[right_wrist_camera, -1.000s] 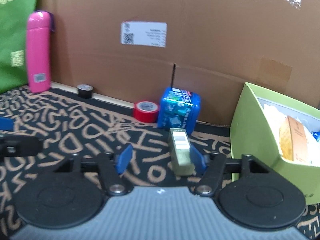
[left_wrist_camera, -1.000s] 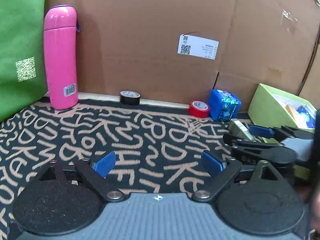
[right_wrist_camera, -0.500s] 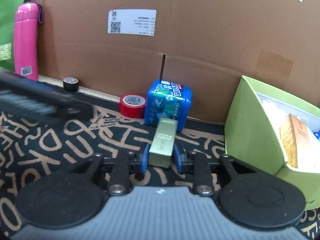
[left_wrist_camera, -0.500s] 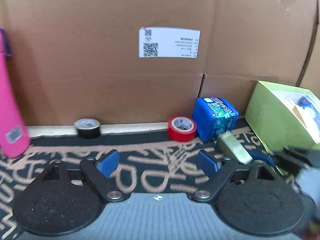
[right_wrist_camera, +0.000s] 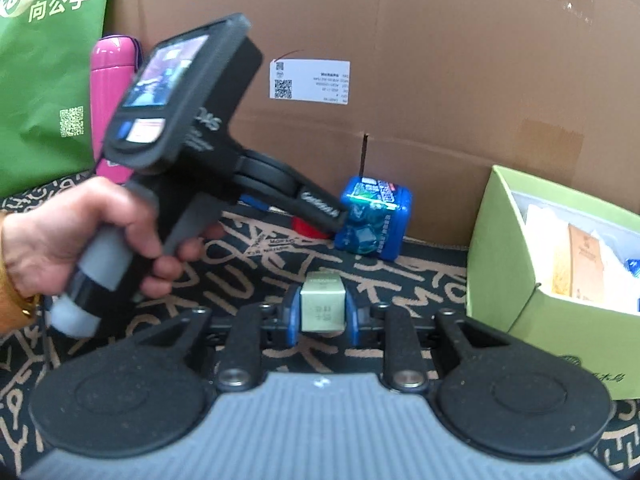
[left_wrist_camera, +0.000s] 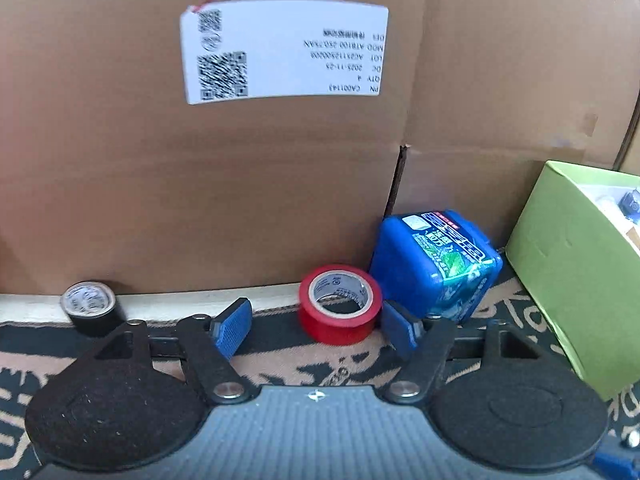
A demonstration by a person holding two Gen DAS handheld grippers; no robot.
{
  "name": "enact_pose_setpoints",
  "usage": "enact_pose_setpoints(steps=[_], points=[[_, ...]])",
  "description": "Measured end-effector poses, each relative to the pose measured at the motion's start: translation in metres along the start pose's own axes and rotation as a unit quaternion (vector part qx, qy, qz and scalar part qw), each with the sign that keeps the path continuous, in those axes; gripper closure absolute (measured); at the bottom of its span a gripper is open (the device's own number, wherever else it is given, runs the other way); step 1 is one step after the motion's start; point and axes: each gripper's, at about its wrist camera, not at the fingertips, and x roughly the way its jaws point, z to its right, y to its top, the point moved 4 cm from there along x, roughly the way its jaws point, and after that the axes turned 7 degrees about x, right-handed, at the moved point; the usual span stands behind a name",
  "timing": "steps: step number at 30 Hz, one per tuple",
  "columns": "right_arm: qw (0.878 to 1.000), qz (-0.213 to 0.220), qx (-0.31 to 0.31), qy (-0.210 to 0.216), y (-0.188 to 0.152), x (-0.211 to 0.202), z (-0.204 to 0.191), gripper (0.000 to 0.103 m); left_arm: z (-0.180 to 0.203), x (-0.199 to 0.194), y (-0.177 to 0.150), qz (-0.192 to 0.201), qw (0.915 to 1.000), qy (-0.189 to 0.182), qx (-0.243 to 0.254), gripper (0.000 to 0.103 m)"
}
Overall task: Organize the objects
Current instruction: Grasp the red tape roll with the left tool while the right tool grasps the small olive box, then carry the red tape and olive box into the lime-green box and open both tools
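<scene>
Even, moderately bright indoor light; soft shadows at the cardboard wall (left_wrist_camera: 280,200) base. Glare patch on the cardboard's upper right in the right wrist view. Fisheye bowing and dark vignetted corners. Motion blur softens the hand-held left gripper (right_wrist_camera: 340,216).

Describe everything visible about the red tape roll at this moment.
The red tape roll is a glossy red roll of what looks like vinyl tape, with a pale printed core and an open centre. It lies flat on the patterned mat, hole upward, near the cardboard wall. The blue packet sits beside it on the right, close or touching. The left gripper has been closing, its blue pads either side, not yet pressing the roll. In the right wrist view the roll is mostly hidden.
</scene>
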Motion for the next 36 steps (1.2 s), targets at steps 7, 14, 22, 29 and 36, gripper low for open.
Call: enact_pose_setpoints(steps=[7, 14, 22, 29, 36], points=[[1.0, -0.012, 0.019, 0.007, -0.005, 0.005, 0.002, 0.08, 0.008, 0.003, 0.002, 0.004, 0.9997, 0.003, 0.025, 0.054], [0.999, -0.028, 0.022, 0.015, -0.011, 0.01, 0.004, 0.08, 0.006, -0.037, -0.016, -0.002, 0.9996, -0.008, 0.028, 0.054], [0.999, -0.035, 0.02, 0.032, -0.022, -0.015, 0.003, 0.08, 0.01, -0.123, -0.068, -0.025, 0.9981, -0.028, 0.049, 0.054], [0.998, -0.046, 0.031, 0.028, -0.063, -0.08, 0.011, 0.08, 0.042, -0.16, -0.101, -0.031, 0.9951, -0.075, 0.056, 0.054], [0.998, -0.05, 0.019, 0.026, -0.073, -0.092, 0.011, 0.08, 0.071, -0.162, -0.107, -0.024, 0.995, -0.033, 0.092, 0.036]])
